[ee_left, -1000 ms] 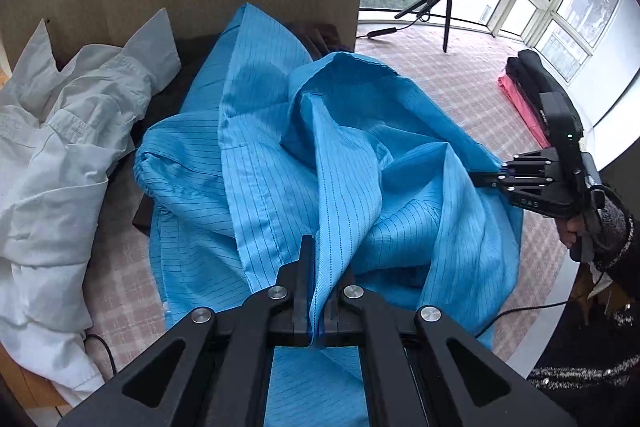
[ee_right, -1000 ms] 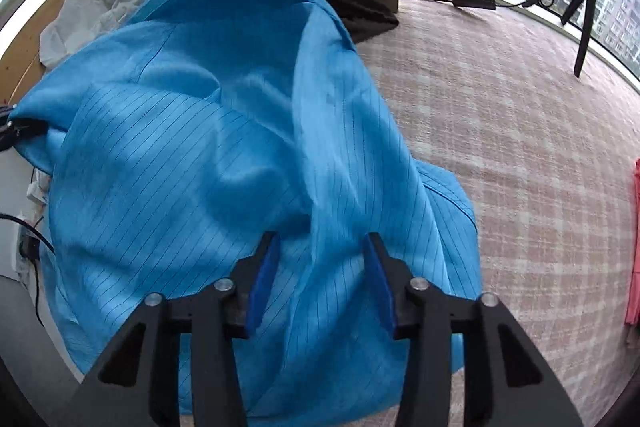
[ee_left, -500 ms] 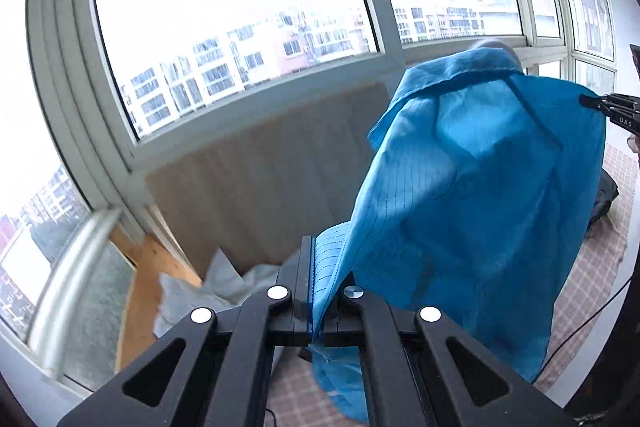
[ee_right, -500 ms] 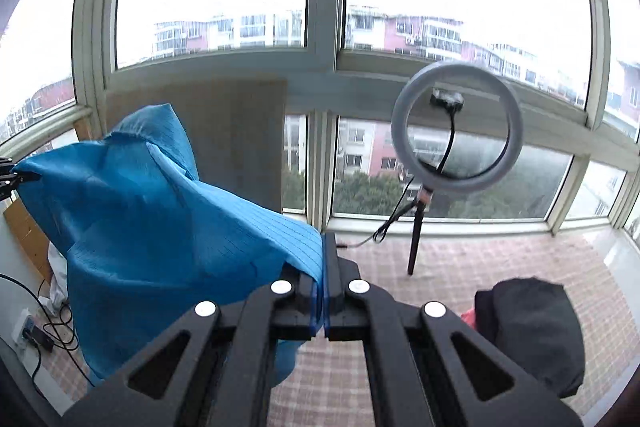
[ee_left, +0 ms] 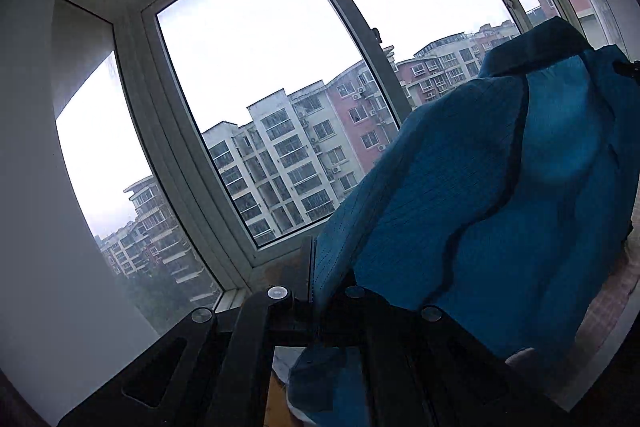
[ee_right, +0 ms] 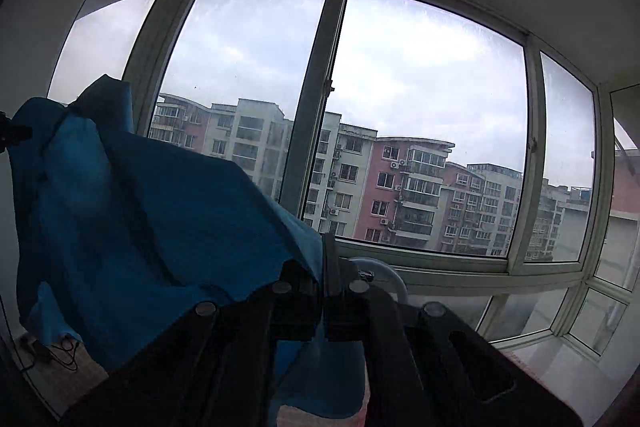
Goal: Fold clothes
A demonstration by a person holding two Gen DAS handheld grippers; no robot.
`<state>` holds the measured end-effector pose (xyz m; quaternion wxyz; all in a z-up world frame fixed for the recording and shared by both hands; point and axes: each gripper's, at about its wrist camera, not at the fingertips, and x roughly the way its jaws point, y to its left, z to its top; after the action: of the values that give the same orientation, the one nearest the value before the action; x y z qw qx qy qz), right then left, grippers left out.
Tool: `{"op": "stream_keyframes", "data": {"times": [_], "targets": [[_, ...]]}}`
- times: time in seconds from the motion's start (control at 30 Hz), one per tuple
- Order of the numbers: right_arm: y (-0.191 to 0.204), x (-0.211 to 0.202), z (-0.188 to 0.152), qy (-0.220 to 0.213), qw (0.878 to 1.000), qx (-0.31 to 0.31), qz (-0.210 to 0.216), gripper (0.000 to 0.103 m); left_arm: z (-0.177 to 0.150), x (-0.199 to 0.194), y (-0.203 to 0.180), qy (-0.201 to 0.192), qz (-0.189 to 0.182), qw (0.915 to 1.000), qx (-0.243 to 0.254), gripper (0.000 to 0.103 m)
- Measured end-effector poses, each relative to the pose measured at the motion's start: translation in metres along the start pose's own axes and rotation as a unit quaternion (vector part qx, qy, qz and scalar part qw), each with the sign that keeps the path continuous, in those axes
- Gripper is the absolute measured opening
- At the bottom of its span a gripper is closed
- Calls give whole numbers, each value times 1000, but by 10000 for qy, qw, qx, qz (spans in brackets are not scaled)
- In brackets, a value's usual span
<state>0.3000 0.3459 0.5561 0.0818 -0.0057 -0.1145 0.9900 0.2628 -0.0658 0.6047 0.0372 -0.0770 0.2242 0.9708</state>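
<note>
A blue pinstriped shirt hangs in the air, stretched between both grippers. My left gripper is shut on one edge of it, the cloth running away to the right and draping over the right finger. In the right wrist view the same blue shirt spreads to the left, and my right gripper is shut on its other edge. The tip of the right gripper shows at the far right of the left wrist view; the left gripper's tip shows at the far left of the right wrist view.
Both cameras face large windows with apartment blocks outside. A ring light's rim peeks up just behind the right gripper. Cables lie on the floor at lower left. Checked carpet shows at lower right.
Both grippers have risen from the floor, lifting the blue shirt off the carpet, and tilted up from pointing down to about level. The right gripper, open a second ago, shut on the shirt.
</note>
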Motion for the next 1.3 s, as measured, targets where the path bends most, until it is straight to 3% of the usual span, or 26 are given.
{"op": "stream_keyframes", "data": {"times": [0.17,0.33,0.43,0.63,0.8,1.0,1.2,1.3], "targets": [[-9,-29,15,-279,9983,-277,-421,1,3,2,-6,119,10,9998,167,1],[-12,-4,7,-143,9976,-222,-646,1,0,49,-10,359,-180,9989,240,2],[-15,40,-15,148,9966,-199,-789,1,-9,108,-16,543,-357,9973,335,2],[-13,179,-80,965,9898,-202,-1025,1,-46,284,-47,1297,-601,9876,647,2],[-9,314,-164,1892,9726,-321,-1313,1,-107,441,-103,2065,-908,9703,877,1],[-1,421,-290,3009,9432,-126,-1403,1,-214,568,-174,2925,-1302,9415,1050,1],[25,480,-383,3995,9041,-498,-1436,2,-297,635,-223,3804,-1676,9034,1052,9],[27,492,-415,4634,8750,-687,-1219,24,-307,636,-228,3886,-1767,8968,1161,21]]}}
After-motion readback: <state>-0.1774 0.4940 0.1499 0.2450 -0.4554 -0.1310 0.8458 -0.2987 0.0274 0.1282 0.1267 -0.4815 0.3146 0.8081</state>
